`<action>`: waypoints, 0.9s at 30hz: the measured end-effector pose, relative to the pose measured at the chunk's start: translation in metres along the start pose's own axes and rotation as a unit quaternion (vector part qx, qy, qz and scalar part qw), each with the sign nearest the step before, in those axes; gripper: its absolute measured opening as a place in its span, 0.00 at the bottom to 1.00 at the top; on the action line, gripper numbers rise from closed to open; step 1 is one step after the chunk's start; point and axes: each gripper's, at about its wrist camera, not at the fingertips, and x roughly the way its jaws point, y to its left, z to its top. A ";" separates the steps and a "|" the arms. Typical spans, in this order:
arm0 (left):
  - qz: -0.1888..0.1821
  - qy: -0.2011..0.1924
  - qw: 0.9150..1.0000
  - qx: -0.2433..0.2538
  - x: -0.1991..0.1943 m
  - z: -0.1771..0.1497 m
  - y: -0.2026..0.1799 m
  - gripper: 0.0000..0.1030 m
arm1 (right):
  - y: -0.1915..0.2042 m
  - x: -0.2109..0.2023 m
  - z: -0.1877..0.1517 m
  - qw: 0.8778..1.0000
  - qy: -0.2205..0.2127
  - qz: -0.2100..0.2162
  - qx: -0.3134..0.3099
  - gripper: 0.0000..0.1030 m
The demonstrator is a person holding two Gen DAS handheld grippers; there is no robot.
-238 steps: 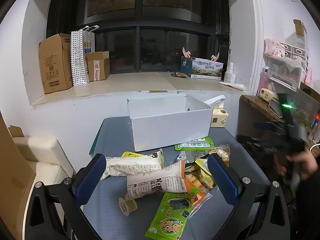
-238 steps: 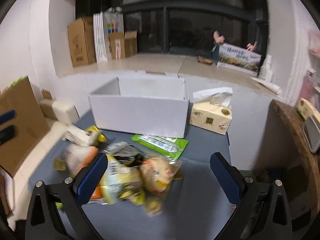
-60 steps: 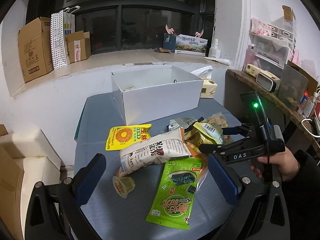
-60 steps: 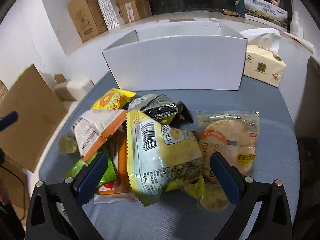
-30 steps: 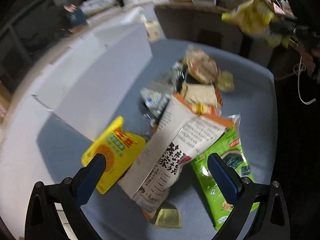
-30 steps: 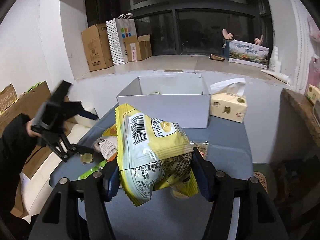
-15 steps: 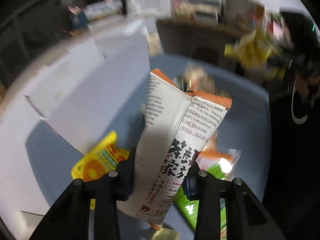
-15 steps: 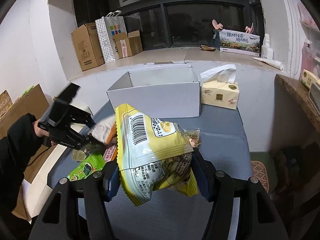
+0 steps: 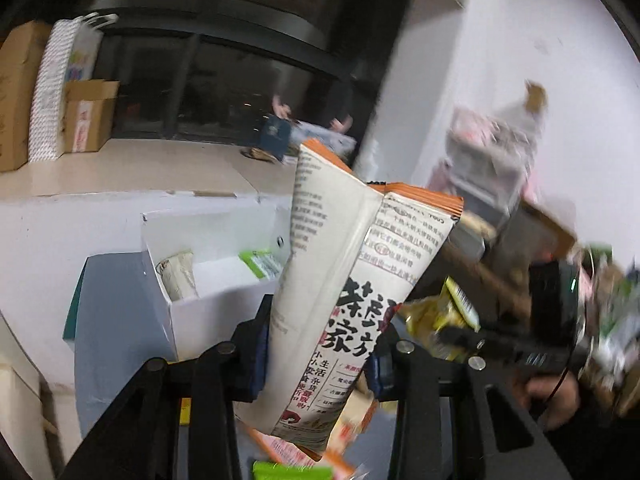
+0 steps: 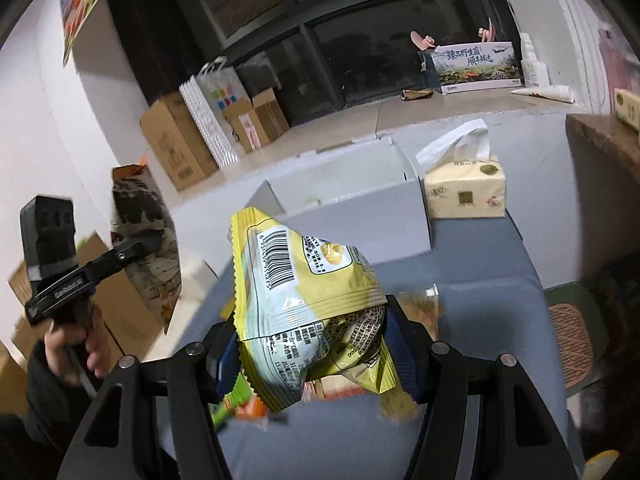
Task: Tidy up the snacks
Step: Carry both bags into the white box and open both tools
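2 snack bags are held above the grey table (image 10: pixel 480 292): the left gripper (image 9: pixel 316 354) clamps a tall white-and-orange bag (image 9: pixel 344 300) near the white box (image 9: pixel 208 276), and the right gripper (image 10: pixel 310 350) clamps a yellow bag (image 10: pixel 296 304).

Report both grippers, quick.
Left gripper: closed on the white-and-orange snack bag.
Right gripper: closed on the yellow snack bag.

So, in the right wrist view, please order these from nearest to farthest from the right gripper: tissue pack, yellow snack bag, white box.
1. yellow snack bag, clamped in the right gripper.
2. white box, straight ahead on the table.
3. tissue pack, beyond the box's right corner.
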 end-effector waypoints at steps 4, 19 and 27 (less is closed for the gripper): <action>0.004 -0.026 0.999 -0.039 0.023 0.034 0.012 0.40 | -0.005 0.021 0.036 1.000 -0.012 0.007 0.005 0.65; 0.087 0.042 0.993 -0.063 0.165 0.109 0.074 0.41 | -0.026 0.160 0.170 0.999 0.029 -0.027 -0.010 0.65; 0.107 0.080 0.986 -0.104 0.183 0.090 0.110 1.00 | -0.056 0.188 0.180 0.997 0.036 -0.048 0.043 1.00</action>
